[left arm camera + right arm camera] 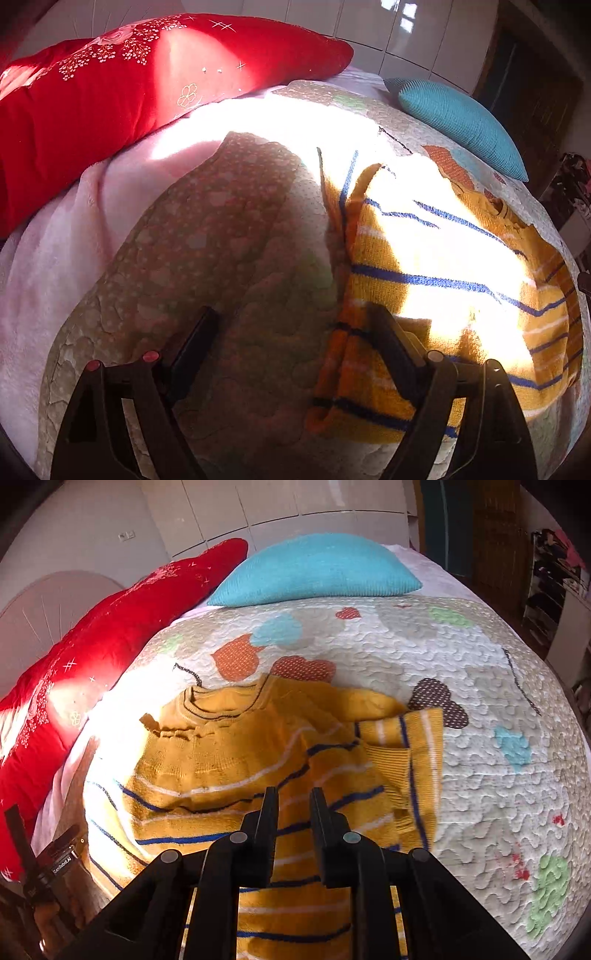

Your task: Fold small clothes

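A small mustard-yellow knitted sweater (236, 760) with blue and white stripes lies flat on the quilt, neck toward the pillows. Its right sleeve (413, 753) is folded in over the body. In the left wrist view the sweater (436, 280) lies to the right, its left sleeve (347, 369) hanging along the side. My left gripper (295, 325) is open wide and empty, its right finger (388, 332) over the sweater's edge. My right gripper (293, 797) hovers over the sweater's lower middle, jaws a narrow gap apart, holding nothing.
A red embroidered pillow (129, 92) and a teal pillow (314, 568) lie at the head of the bed. The quilt (498, 701) has coloured patches. A pink blanket (55, 258) lies at the left. Strong sunlight washes out part of the sweater.
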